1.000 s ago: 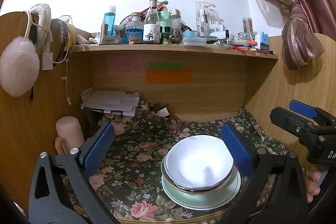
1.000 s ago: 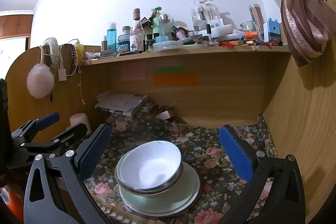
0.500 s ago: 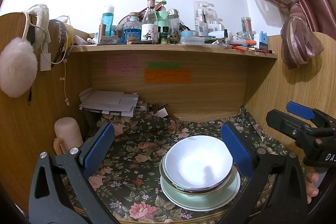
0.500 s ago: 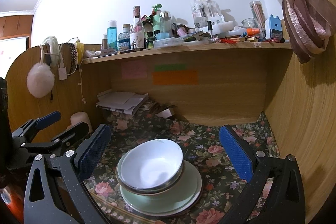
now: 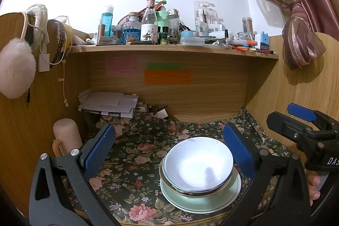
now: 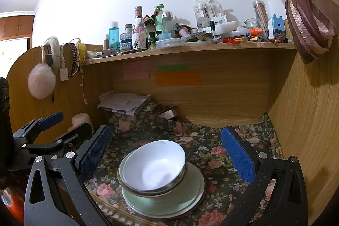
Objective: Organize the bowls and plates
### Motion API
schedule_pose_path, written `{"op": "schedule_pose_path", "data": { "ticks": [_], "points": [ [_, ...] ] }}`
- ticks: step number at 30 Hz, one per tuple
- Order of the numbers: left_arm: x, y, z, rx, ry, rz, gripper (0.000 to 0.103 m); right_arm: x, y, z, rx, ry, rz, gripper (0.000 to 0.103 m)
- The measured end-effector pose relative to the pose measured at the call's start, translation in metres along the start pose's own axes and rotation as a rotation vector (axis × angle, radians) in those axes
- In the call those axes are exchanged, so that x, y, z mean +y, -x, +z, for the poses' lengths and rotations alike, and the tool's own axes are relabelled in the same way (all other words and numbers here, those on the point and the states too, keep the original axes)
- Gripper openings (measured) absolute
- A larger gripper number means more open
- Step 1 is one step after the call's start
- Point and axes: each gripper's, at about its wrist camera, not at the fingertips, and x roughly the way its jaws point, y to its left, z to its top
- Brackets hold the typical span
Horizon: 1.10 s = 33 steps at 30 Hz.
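Crockery sits stacked on the floral cloth (image 5: 135, 162) in the left wrist view: a white bowl (image 5: 198, 164) nests in a second bowl whose rim shows beneath it, and both rest on a pale green plate (image 5: 203, 201). The left gripper (image 5: 169, 150) is released, its blue-padded fingers (image 5: 99, 151) spread wide and holding nothing. The stack lies between the fingers but close against the right-hand one, whose pad overlaps the bowl's far rim in the picture; whether they touch cannot be told. Beyond the left finger, against the wooden side wall, stands a beige cylindrical container (image 5: 66, 137). Ahead of the fingertips, a pile of papers (image 5: 110, 104) lies at the back of the desk alcove, under a shelf (image 5: 173, 50) crowded with bottles and jars. Outside the right finger the right gripper (image 5: 300, 126) shows from the side, with a person's fingertips below it.

In the right wrist view the right gripper (image 6: 166, 150) is likewise released, its blue pads (image 6: 237, 157) far apart and empty. The white bowl (image 6: 153, 166) and green plate (image 6: 169, 202) sit between the fingers, nearer the left one and clear of both. Outside the left finger the left gripper (image 6: 53, 130) appears, its fingers apart. A tied pink curtain (image 6: 307, 20) hangs high beyond the right finger.
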Motion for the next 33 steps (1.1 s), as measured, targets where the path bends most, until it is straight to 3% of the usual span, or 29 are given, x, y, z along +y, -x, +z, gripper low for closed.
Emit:
{"op": "schedule_pose_path", "data": {
  "ticks": [33],
  "points": [
    [0.001, -0.014, -0.005, 0.029, 0.001, -0.048, 0.103, -0.002, -0.01, -0.001, 0.014, -0.019, -0.011, 0.103]
  ]
}}
